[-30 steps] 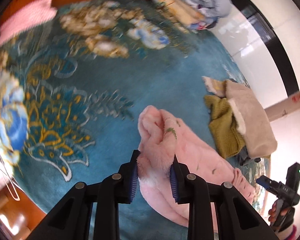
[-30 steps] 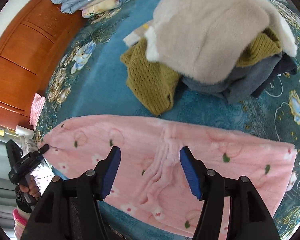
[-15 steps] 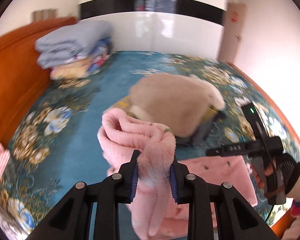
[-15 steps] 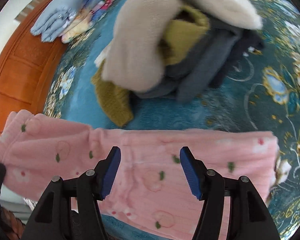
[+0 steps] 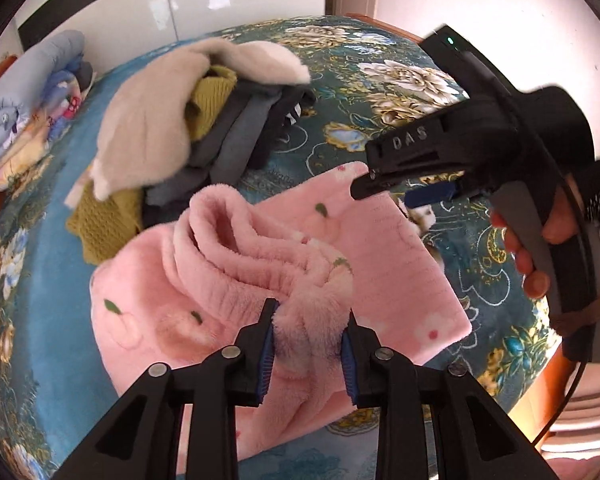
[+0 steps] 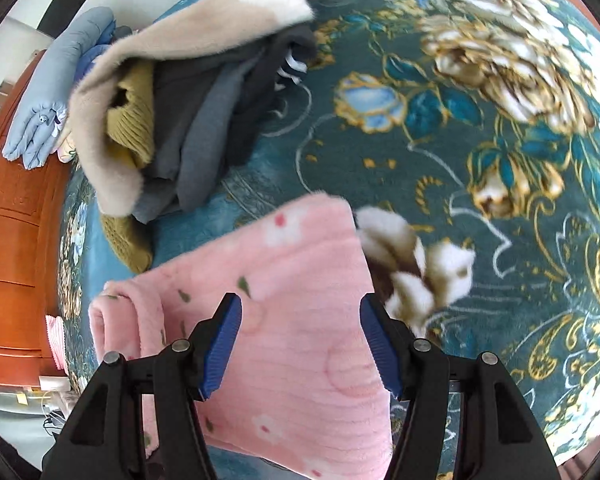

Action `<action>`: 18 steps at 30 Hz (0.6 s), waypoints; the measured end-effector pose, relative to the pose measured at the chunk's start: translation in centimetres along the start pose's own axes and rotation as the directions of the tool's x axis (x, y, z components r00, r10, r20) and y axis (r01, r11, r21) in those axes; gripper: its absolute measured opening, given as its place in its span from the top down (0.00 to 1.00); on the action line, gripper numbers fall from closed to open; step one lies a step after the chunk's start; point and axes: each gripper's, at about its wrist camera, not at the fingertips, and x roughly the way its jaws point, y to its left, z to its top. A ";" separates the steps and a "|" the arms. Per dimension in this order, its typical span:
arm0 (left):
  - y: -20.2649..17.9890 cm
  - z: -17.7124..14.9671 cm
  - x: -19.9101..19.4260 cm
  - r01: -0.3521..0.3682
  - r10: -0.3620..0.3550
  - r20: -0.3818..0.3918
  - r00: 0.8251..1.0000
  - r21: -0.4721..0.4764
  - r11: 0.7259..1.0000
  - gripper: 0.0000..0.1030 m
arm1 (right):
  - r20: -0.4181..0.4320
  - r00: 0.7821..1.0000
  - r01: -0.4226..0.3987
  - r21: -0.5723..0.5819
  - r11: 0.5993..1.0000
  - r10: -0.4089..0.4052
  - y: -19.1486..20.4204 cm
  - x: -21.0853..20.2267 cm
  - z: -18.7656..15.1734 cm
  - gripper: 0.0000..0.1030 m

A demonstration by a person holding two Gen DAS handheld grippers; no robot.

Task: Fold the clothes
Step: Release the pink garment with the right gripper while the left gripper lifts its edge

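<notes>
1. Since a second ago the left gripper (image 5: 309,322) has carried its bunch of the pink fleece (image 5: 384,248) up and over, so the cloth that lay stretched flat now doubles onto itself on the bedspread (image 5: 416,92).
2. The left jaws are clenched on a thick wad of the fleece's edge; folds of it pile up just ahead of the fingertips.
3. The right gripper (image 6: 300,344) hovers over the fleece's other end, jaws spread wide, gripping nothing.
4. In the left view the person's hand (image 5: 540,240) holds that right gripper above the far corner.
5. Beyond the fleece sits a heap of clothes (image 5: 204,120), beige on top, with folded quilts (image 5: 16,108) by the headboard.
</notes>
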 end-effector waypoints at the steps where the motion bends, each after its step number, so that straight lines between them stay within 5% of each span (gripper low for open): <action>1: 0.3 0.0 -0.1 0.016 -0.016 -0.001 1.000 -0.025 1.000 0.66 | -0.004 1.000 -0.005 0.007 1.000 0.005 -0.3 0.1 -0.2 0.39; 5: 1.3 -0.5 0.0 0.079 -0.082 -0.032 0.996 -0.092 0.993 0.57 | -0.001 1.000 -0.028 0.052 0.998 0.028 -1.6 0.6 -0.5 0.39; 9: 3.4 -1.4 -1.7 0.172 -0.166 0.047 0.985 -0.215 0.961 0.50 | -0.010 1.000 -0.012 0.039 0.999 0.012 -1.4 0.6 -0.1 0.39; 14: 9.7 -2.3 -4.8 0.220 -0.154 0.188 0.970 -0.401 0.889 0.42 | 0.057 0.996 -0.063 -0.019 0.998 0.064 0.1 -0.8 0.3 0.39; 18: 15.8 -3.9 -5.3 0.180 -0.074 0.199 0.977 -0.586 0.790 0.42 | 0.059 0.991 -0.116 -0.048 0.992 0.119 0.7 -1.3 -1.5 0.37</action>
